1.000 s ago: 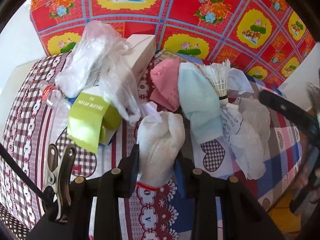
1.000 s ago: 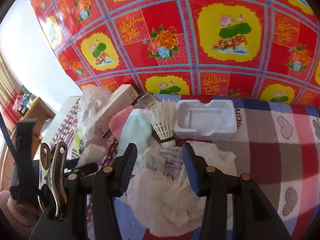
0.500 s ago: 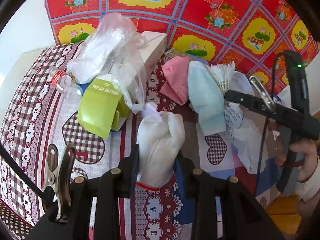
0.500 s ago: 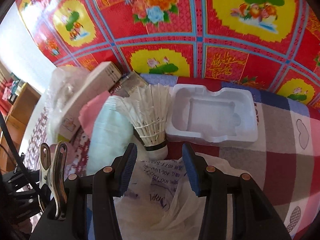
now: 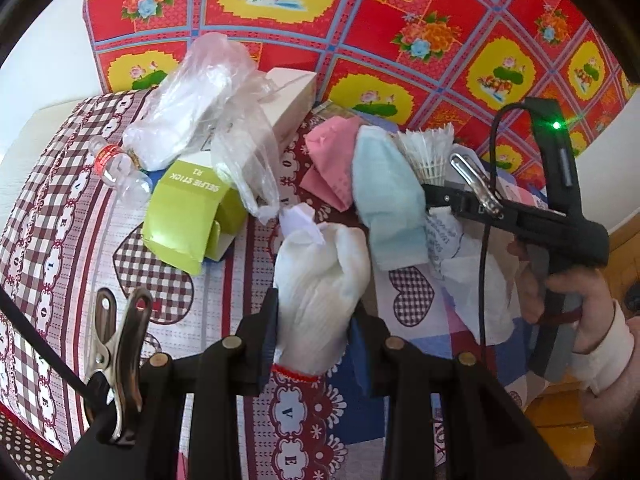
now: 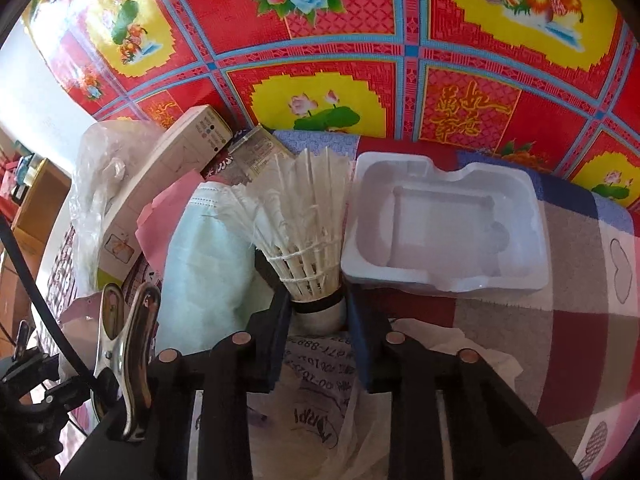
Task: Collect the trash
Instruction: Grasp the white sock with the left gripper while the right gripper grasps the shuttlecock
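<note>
Left tool [image 5: 314, 322]: jaws closed on a white knitted glove [image 5: 320, 280] with a red cuff band, held just above the desk [image 5: 60, 240]. Right tool [image 6: 318, 308]: jaws have just been closing and now press the white cork base of a feather shuttlecock [image 6: 304, 232], which stands upright with feathers fanned toward the far side; a person's hand [image 5: 560, 292] grips this tool's handle at the right edge of the left wrist view.

Containers: a white moulded plastic tray [image 6: 444, 224], empty, lies just right of the shuttlecock, touching or nearly touching it. A lime-green carton [image 5: 188, 216] printed "SELFIE STICK" lies on its side at the left with an end flap open; contents cannot be told. A tall cream box [image 5: 288, 108] leans at the far side under a crumpled clear plastic bag [image 5: 200, 104].

Edges and room: litter crowds the far half of the desk against a red and yellow floral backdrop [image 6: 360, 40]; the near left checked cloth is open.

Materials: a pale blue cloth [image 6: 200, 264] and a pink cloth [image 5: 332, 164] lie folded together left of the shuttlecock; a printed white bag [image 6: 320, 392] lies crumpled beneath the right tool; a clear bottle [image 5: 116, 168] with a red label lies at the left.
</note>
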The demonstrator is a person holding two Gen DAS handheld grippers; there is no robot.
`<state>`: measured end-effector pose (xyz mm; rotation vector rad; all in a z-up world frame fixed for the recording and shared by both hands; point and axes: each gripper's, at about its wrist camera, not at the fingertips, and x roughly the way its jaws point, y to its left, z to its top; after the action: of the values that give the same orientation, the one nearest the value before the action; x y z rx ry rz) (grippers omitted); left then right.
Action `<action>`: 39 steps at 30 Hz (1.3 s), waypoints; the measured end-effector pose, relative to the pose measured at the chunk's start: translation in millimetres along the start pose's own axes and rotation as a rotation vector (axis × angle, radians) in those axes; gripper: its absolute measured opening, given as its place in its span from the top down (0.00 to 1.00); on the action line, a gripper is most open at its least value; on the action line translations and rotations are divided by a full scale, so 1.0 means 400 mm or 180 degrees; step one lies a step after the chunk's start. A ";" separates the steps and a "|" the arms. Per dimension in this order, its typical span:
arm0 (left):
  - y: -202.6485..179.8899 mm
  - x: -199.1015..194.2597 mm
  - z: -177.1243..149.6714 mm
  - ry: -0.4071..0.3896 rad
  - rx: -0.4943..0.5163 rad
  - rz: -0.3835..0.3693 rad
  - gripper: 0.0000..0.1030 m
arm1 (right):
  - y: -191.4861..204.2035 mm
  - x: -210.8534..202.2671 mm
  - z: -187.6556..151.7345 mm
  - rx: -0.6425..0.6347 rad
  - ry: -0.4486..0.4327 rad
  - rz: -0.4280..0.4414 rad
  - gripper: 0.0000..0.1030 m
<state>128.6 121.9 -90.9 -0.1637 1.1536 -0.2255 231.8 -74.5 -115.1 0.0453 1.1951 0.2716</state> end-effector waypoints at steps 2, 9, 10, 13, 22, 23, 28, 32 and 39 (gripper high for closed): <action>-0.006 -0.003 -0.003 -0.0002 0.0024 -0.0012 0.68 | 0.001 -0.014 -0.001 0.0013 -0.0053 0.0028 0.72; -0.023 -0.012 -0.006 -0.0003 0.0073 -0.0037 0.68 | -0.004 -0.076 -0.014 0.0091 -0.0246 0.0132 0.72; -0.025 -0.015 -0.008 -0.0008 0.0082 -0.0037 0.68 | -0.006 -0.087 -0.017 0.0102 -0.0289 0.0159 0.72; -0.030 -0.021 -0.011 -0.0021 0.0094 -0.0032 0.68 | -0.009 -0.117 -0.029 0.0132 -0.0439 0.0178 0.72; -0.054 -0.040 -0.028 -0.0034 0.0176 -0.0018 0.68 | -0.021 -0.180 -0.066 0.0259 -0.0595 0.0257 0.72; -0.057 -0.042 -0.029 -0.0033 0.0179 -0.0024 0.68 | -0.024 -0.185 -0.072 0.0275 -0.0589 0.0256 0.72; -0.077 -0.049 -0.034 -0.0039 0.0243 -0.0045 0.68 | -0.027 -0.205 -0.099 0.0362 -0.0599 0.0324 0.72; -0.100 -0.055 -0.035 -0.0039 0.0312 -0.0083 0.68 | -0.031 -0.232 -0.130 0.0445 -0.0582 0.0341 0.72; -0.157 -0.066 -0.044 -0.0057 0.0429 -0.0156 0.68 | -0.042 -0.284 -0.187 0.0562 -0.0620 0.0385 0.72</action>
<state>96.4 68.0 -59.1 -0.0749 1.1135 -0.3435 127.5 -125.3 -42.0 0.2927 1.0212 0.2608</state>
